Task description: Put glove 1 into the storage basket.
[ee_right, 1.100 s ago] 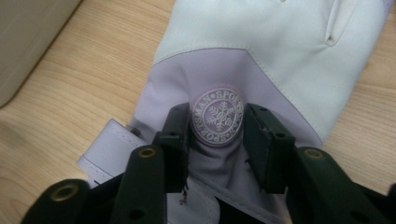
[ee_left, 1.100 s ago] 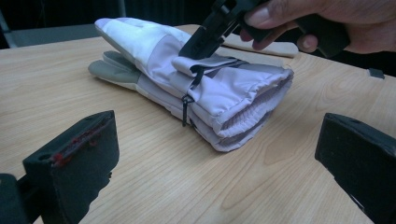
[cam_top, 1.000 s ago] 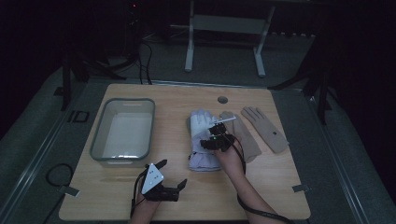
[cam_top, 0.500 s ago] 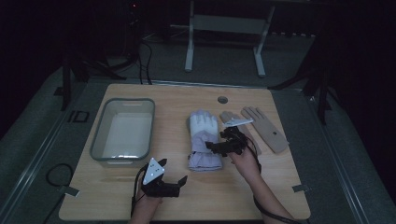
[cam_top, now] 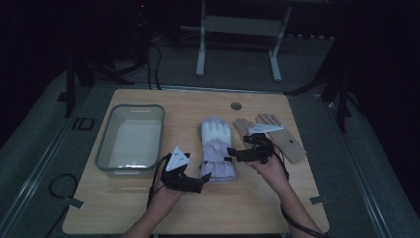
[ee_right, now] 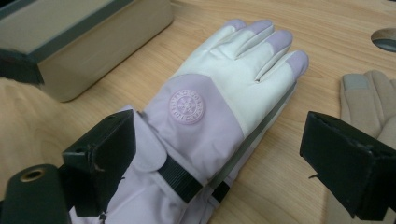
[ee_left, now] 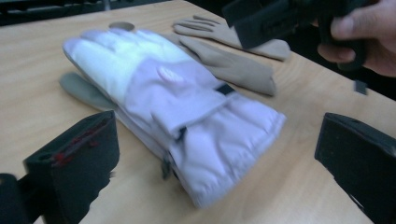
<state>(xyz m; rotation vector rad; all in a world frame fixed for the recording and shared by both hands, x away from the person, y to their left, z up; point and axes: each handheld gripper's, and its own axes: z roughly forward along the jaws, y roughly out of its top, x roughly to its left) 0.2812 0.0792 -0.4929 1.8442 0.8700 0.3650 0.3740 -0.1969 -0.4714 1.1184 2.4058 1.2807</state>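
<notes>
A lilac and white padded glove (cam_top: 217, 148) lies flat mid-table, fingers pointing away from me; a second layer shows under it. My left gripper (cam_top: 202, 181) hovers at its cuff, open, and the cuff (ee_left: 219, 144) lies ahead between the two wide black jaws. My right gripper (cam_top: 234, 154) is at the glove's right edge. Its jaws have just been opening and now stand open above the glove (ee_right: 219, 102) without pressing on it. In the left gripper view, the right gripper (ee_left: 280, 18) and its hand sit at top right.
A pair of tan gloves (cam_top: 277, 136) lies right of the padded glove, close to my right hand. A grey plastic bin (cam_top: 130, 140) stands at the left. A round cable hole (cam_top: 236, 105) sits near the table's far edge.
My right gripper has let go of the padded glove, opened, and drawn back to the right. My left gripper has risen and moved up to the glove's cuff.
</notes>
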